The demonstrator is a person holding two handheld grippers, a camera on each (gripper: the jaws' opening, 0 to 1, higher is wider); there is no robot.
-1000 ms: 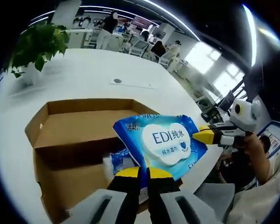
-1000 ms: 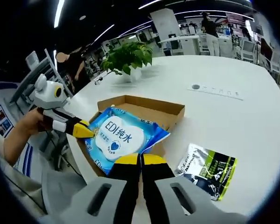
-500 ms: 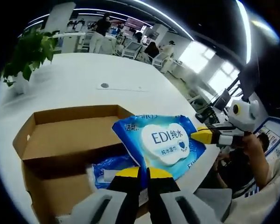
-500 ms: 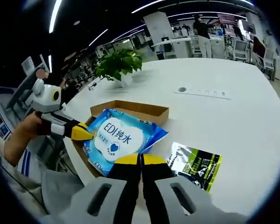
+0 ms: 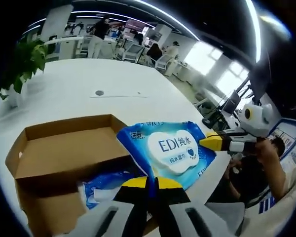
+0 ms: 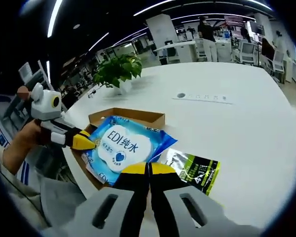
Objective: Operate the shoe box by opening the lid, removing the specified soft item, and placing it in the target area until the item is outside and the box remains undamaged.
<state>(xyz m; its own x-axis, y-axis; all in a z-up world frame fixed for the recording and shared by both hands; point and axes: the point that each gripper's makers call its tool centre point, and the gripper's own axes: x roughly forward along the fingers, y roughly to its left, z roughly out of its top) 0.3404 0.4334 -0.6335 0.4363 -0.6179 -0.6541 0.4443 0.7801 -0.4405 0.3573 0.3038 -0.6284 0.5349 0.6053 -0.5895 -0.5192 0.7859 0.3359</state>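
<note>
A blue wet-wipes pack [image 5: 172,150] with a white label hangs above the near corner of the open cardboard shoe box [image 5: 64,143]. My left gripper [image 5: 152,178] is shut on the pack's near edge. My right gripper [image 5: 207,143] comes in from the right, its yellow tip shut on the pack's other edge. In the right gripper view the same pack [image 6: 119,146] sits between my right gripper [image 6: 149,168] and my left gripper [image 6: 89,144], over the box [image 6: 130,114]. A second blue pack [image 5: 101,186] lies inside the box.
A black and green pouch [image 6: 193,170] lies on the white table [image 6: 237,113] right of the box. A potted plant [image 6: 119,69] stands behind the box. A person's hand [image 6: 24,143] holds the left gripper. Chairs and people are far behind.
Both grippers keep their hold on the pack. The box now looks smaller and lower behind it, and the pack's edge now overlaps the black and green pouch in the right gripper view.
</note>
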